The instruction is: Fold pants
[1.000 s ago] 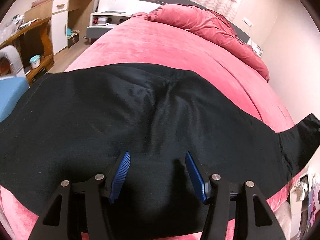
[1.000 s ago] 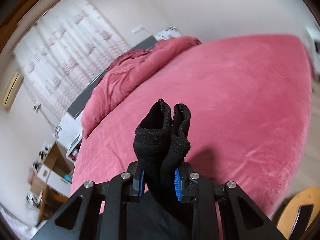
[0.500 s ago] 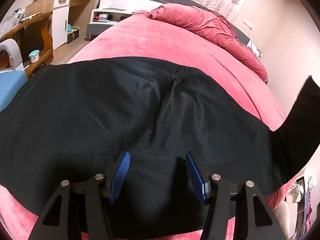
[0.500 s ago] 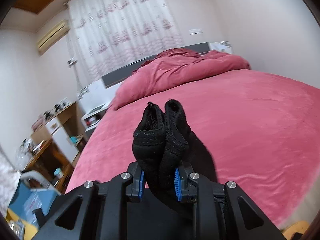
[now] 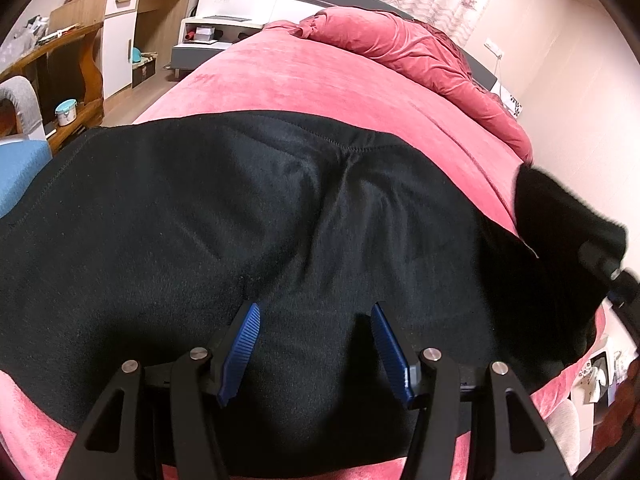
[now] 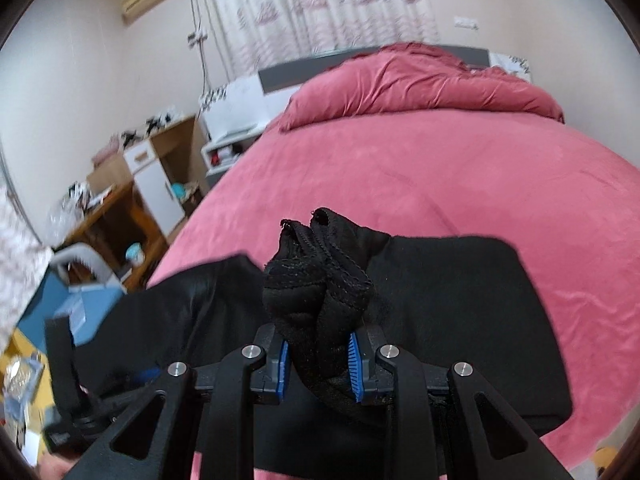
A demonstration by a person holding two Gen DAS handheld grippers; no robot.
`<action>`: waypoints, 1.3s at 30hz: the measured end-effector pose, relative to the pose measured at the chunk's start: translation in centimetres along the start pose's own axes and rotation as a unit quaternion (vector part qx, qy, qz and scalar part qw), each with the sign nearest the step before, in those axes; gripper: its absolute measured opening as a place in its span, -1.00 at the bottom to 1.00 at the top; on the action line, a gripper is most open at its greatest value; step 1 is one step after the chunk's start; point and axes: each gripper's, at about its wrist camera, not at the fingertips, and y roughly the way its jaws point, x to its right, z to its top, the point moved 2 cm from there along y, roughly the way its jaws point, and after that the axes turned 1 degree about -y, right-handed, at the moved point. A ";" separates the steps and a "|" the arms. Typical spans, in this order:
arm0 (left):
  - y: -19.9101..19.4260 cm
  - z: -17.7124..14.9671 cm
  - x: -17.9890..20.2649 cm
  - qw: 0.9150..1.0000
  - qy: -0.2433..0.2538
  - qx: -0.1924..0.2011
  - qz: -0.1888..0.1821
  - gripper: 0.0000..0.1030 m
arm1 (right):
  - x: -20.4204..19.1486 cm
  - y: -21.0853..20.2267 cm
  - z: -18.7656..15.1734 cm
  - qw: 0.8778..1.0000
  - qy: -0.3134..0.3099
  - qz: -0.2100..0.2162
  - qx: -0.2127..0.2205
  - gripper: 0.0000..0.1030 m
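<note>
Black pants (image 5: 248, 208) lie spread across the near end of a pink bed (image 5: 320, 80). My left gripper (image 5: 316, 340) is open, its blue pads resting low over the cloth with nothing between them. My right gripper (image 6: 318, 364) is shut on a bunched end of the pants (image 6: 320, 280), held up over the rest of the pants (image 6: 460, 320). In the left wrist view that lifted end (image 5: 560, 216) hangs at the right edge.
A bunched pink duvet (image 6: 420, 80) lies at the head of the bed. A wooden desk and white cabinet (image 5: 116, 52), a white nightstand (image 5: 212, 36) and a blue seat (image 5: 20, 168) stand to the left. A wall runs along the bed's right side.
My right gripper has swung the held pant end up and over towards the left, so it now sits above the spread pants. My left gripper has stayed put and open.
</note>
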 end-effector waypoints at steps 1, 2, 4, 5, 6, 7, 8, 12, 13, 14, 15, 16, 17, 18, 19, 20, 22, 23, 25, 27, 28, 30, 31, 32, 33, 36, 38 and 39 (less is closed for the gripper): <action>0.0 0.0 0.0 1.000 0.001 0.000 0.000 0.15 | -0.3 0.6 -0.5 1.000 -0.001 0.002 -0.009 -0.54; 0.0 0.0 0.1 1.000 0.001 0.001 0.001 0.15 | -0.5 1.2 -1.0 1.000 -0.004 0.003 -0.019 -0.54; 0.0 -0.1 0.2 1.000 0.003 0.001 0.003 0.15 | -0.8 2.1 -2.0 0.999 -0.011 0.003 -0.033 -0.54; 0.1 -0.1 0.3 1.000 0.004 0.002 0.004 0.15 | -1.0 2.6 -2.5 0.999 -0.015 0.001 -0.040 -0.50; 0.1 -0.2 0.5 1.000 0.004 0.002 0.005 0.15 | -1.2 3.1 -3.2 0.999 -0.018 -0.001 -0.047 -0.48; 0.1 -0.2 0.6 1.000 0.005 0.002 0.006 0.15 | -1.2 3.5 -3.7 0.998 -0.019 -0.003 -0.053 -0.48; 0.1 -0.3 0.6 1.000 0.006 0.003 0.007 0.15 | -1.2 4.0 -4.3 0.998 -0.016 -0.003 -0.061 -0.44; 0.2 -0.5 1.1 1.000 0.010 0.004 0.012 0.15 | -1.3 5.6 -6.1 0.995 0.008 0.027 -0.096 0.12; 0.2 -0.5 1.2 1.000 0.010 0.003 0.012 0.15 | -1.6 5.4 -6.3 0.995 0.007 0.033 -0.091 0.26; 0.1 -0.5 1.3 1.000 0.009 0.001 0.009 0.15 | -2.0 5.2 -6.4 0.995 -0.002 0.039 -0.090 0.38; 0.0 -0.5 1.3 1.000 0.005 -0.001 0.000 0.15 | -2.2 5.2 -6.5 0.995 -0.008 0.043 -0.093 0.43; -0.1 -0.4 1.3 1.000 0.000 -0.002 -0.009 0.15 | -2.4 5.0 -6.5 0.994 -0.012 0.046 -0.095 0.45; -0.3 -0.4 1.3 1.000 -0.006 -0.003 -0.022 0.15 | -2.4 4.7 -6.4 0.994 -0.014 0.051 -0.095 0.45; -0.5 -0.4 1.3 0.999 -0.011 -0.004 -0.036 0.15 | -2.1 4.2 -6.2 0.994 -0.011 0.056 -0.094 0.45; -0.6 -0.3 1.5 0.999 -0.015 -0.007 -0.047 0.15 | -1.7 3.7 -6.1 0.994 -0.004 0.061 -0.089 0.45; -0.8 -0.2 1.7 0.998 -0.018 -0.008 -0.058 0.15 | -1.1 3.0 -5.9 0.995 0.004 0.060 -0.079 0.45; -1.1 -0.1 2.4 0.997 -0.016 -0.007 -0.077 0.15 | 0.4 1.5 -5.3 0.997 0.016 0.042 -0.056 0.45; -1.2 0.0 2.9 0.996 -0.012 -0.008 -0.088 0.15 | 1.6 0.4 -4.8 0.999 0.021 0.026 -0.038 0.45; -1.2 0.2 4.4 0.993 0.000 -0.011 -0.114 0.15 | 3.6 -1.2 -4.1 0.999 0.029 -0.006 -0.015 0.44; -0.9 0.4 6.0 0.990 0.009 -0.019 -0.139 0.15 | 6.1 -2.8 -3.4 0.997 0.043 -0.058 0.010 0.37; -0.6 0.6 6.8 0.988 0.012 -0.024 -0.151 0.15 | 7.5 -3.4 -3.0 0.995 0.053 -0.081 0.019 0.22; 0.4 1.0 8.8 0.983 0.019 -0.044 -0.176 0.17 | 10.2 -3.9 -2.8 0.989 0.080 -0.125 0.019 -0.10; 1.0 1.3 9.8 0.981 0.026 -0.056 -0.185 0.23 | 11.5 -3.8 -2.9 0.986 0.094 -0.139 0.010 -0.34; 1.5 1.3 10.6 0.979 0.033 -0.066 -0.190 0.25 | 12.7 -3.7 -3.1 0.983 0.112 -0.148 0.000 -0.43; 2.3 1.2 11.5 0.978 0.040 -0.078 -0.188 0.25 | 13.7 -3.5 -3.3 0.980 0.132 -0.150 -0.004 -0.43; 4.0 0.8 13.1 0.980 0.049 -0.099 -0.166 0.25 | 15.0 -3.0 -4.2 0.977 0.166 -0.136 -0.009 -0.45; 5.0 0.5 13.4 0.982 0.042 -0.108 -0.147 0.21 | 14.5 -2.7 -4.6 0.980 0.157 -0.124 -0.010 -0.45; 5.2 0.6 13.4 0.983 0.035 -0.107 -0.146 0.19 | 14.5 -2.5 -4.7 0.981 0.148 -0.125 -0.011 -0.45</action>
